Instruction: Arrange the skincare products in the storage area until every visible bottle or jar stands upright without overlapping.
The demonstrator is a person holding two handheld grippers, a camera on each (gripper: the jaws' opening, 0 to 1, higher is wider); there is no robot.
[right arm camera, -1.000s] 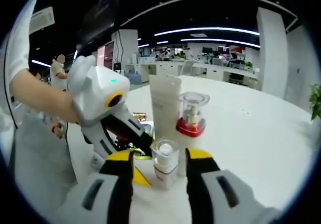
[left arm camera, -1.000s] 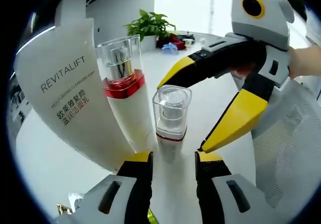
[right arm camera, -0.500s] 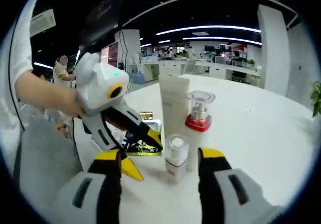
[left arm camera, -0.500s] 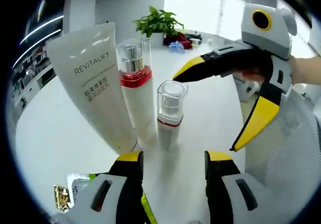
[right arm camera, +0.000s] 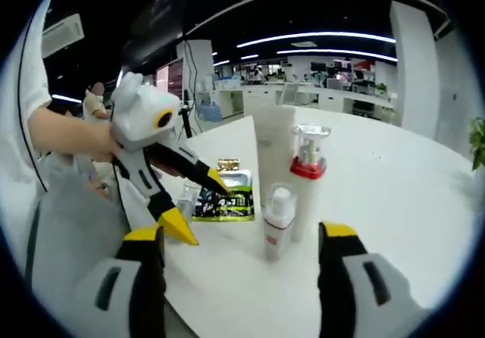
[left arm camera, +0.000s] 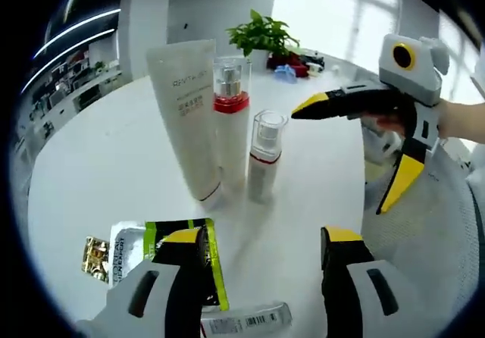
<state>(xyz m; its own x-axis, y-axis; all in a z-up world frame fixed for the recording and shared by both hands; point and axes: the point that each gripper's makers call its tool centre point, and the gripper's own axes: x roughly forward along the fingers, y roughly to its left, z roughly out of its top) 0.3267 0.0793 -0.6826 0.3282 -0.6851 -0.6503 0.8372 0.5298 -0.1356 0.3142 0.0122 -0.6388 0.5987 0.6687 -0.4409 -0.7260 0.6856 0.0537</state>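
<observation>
While my left gripper [left arm camera: 261, 251] hangs low over the white table [left arm camera: 98, 171] with its jaws spread wide and nothing between them, a flat green-and-black sachet [left arm camera: 163, 239] lies just under its left jaw, with a small gold packet [left arm camera: 95, 256] beside it and a barcoded tube [left arm camera: 246, 321] lying flat at the near edge. Beyond the jaws, well apart from their tips, three skincare products stand upright close together: a small clear-capped pump bottle [left arm camera: 262, 156] nearest, a taller red-collared bottle [left arm camera: 231, 118] just behind and beside it, and a white squeeze tube [left arm camera: 187, 114] standing on its cap to their left. My right gripper [left arm camera: 371, 137] enters from the right, jaws gaping and empty, off to the side of the small bottle. From the right gripper view, my right gripper [right arm camera: 239, 239] frames that small pump bottle [right arm camera: 277, 220] between its parted jaws without touching it, the red-collared bottle [right arm camera: 309, 175] and tube [right arm camera: 273, 152] just behind. My left gripper [right arm camera: 178, 194] sits left, above the sachet [right arm camera: 227, 201]. Farther back a potted plant [left arm camera: 261, 35] stands on the table.
</observation>
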